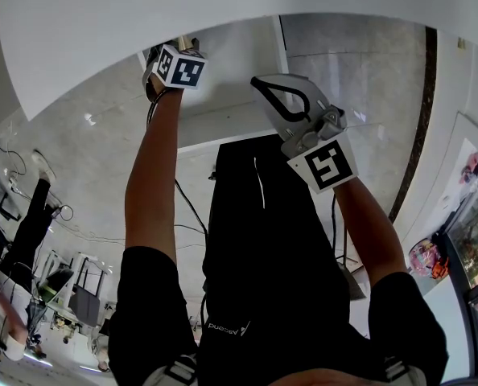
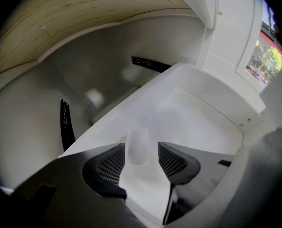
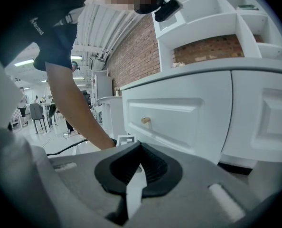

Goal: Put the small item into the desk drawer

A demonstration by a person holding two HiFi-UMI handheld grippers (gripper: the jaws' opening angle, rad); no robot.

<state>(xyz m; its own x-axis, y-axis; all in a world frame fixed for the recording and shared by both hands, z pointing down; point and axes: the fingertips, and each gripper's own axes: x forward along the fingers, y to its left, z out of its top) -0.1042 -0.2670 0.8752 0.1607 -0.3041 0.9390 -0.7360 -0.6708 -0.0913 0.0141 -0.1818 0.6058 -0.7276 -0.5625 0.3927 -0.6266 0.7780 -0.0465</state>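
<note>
Under wood desktop, wht drawer open; brick wall behind shelf unit.

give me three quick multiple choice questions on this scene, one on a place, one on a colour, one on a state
1. Where is the item?
A. on the floor
B. between the jaws of the left claw, over the drawer
C. on a shelf

2. What colour is the knob in the right gripper view?
A. gold
B. black
C. red

3. How is the right claw?
A. wide open
B. shut
C. gripping a cup

Answers:
1 B, the item shows between the parted jaws.
2 A, the knob shines gold on white.
3 B, its tips meet.
</note>
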